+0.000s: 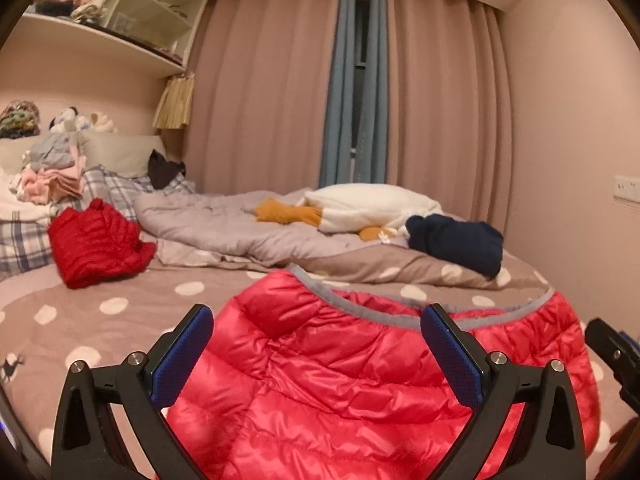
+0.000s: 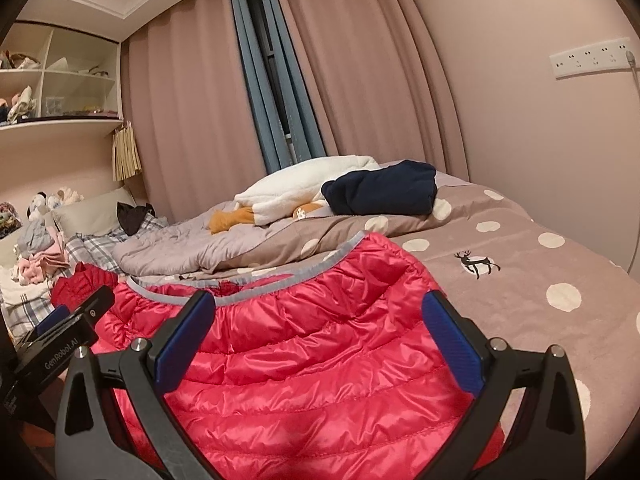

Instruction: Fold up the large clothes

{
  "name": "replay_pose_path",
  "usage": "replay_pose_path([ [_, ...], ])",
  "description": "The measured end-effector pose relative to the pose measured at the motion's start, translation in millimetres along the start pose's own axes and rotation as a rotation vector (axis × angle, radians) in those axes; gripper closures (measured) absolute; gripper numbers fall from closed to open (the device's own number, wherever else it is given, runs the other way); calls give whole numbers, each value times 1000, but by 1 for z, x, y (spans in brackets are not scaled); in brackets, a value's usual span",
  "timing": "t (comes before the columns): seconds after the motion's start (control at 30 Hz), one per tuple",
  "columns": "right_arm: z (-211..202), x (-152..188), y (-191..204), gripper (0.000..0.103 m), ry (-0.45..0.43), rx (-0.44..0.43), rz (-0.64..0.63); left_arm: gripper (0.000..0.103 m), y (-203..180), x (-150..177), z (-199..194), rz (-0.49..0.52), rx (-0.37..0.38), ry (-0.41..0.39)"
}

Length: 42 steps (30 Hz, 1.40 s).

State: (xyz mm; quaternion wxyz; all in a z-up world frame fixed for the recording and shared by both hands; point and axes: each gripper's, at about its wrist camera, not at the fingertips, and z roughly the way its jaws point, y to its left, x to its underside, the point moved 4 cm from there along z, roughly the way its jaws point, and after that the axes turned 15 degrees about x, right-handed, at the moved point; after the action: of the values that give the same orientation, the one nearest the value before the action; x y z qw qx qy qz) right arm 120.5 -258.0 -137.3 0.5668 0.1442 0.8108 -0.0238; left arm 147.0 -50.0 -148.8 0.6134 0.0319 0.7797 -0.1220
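A shiny red quilted down jacket (image 1: pixel 332 376) with a grey trimmed edge lies spread on the near part of the bed; it also shows in the right wrist view (image 2: pixel 320 360). My left gripper (image 1: pixel 316 344) is open, its blue-padded fingers wide apart over the jacket's left half, holding nothing. My right gripper (image 2: pixel 320 336) is open over the jacket's right half, also holding nothing. The right gripper shows at the right edge of the left wrist view (image 1: pixel 612 356), and the left gripper's body shows at the left of the right wrist view (image 2: pixel 68 340).
The bed has a taupe polka-dot cover (image 1: pixel 120 320). On it lie another red down garment (image 1: pixel 96 244), a rumpled grey quilt (image 1: pixel 248 228), a white plush toy (image 1: pixel 372 208), a navy garment (image 1: pixel 456 244) and a pile of clothes (image 1: pixel 52 176) by the pillows. Curtains (image 1: pixel 280 80) hang behind.
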Motion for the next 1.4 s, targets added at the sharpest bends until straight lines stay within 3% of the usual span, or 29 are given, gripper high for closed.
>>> replay_pose_path([
  [0.13,18,5,6,0,26,3,-18,1,-3,10,16,19,19,29],
  [0.2,30,7,7,0,42,-5,-10,1,1,18,29,27,-13,55],
  [0.3,60,19,7,0,91,63,-32,1,8,36,52,49,-62,120],
  [0.4,89,36,6,1,129,143,-95,1,20,59,75,7,-56,211],
  [0.5,115,60,4,1,217,119,-87,1,26,77,90,-37,-39,284],
  [0.57,128,73,0,0,260,98,-66,1,23,78,91,-27,-38,288],
  [0.73,131,77,-9,0,274,49,-7,1,21,80,91,-29,-25,290],
  [1.13,129,81,-3,0,293,61,-28,1,27,80,94,-41,-20,288],
  [1.23,125,78,-3,0,317,96,-37,1,25,77,79,-32,-42,294],
  [1.4,94,71,-2,0,321,87,-32,1,24,57,30,6,-25,214],
])
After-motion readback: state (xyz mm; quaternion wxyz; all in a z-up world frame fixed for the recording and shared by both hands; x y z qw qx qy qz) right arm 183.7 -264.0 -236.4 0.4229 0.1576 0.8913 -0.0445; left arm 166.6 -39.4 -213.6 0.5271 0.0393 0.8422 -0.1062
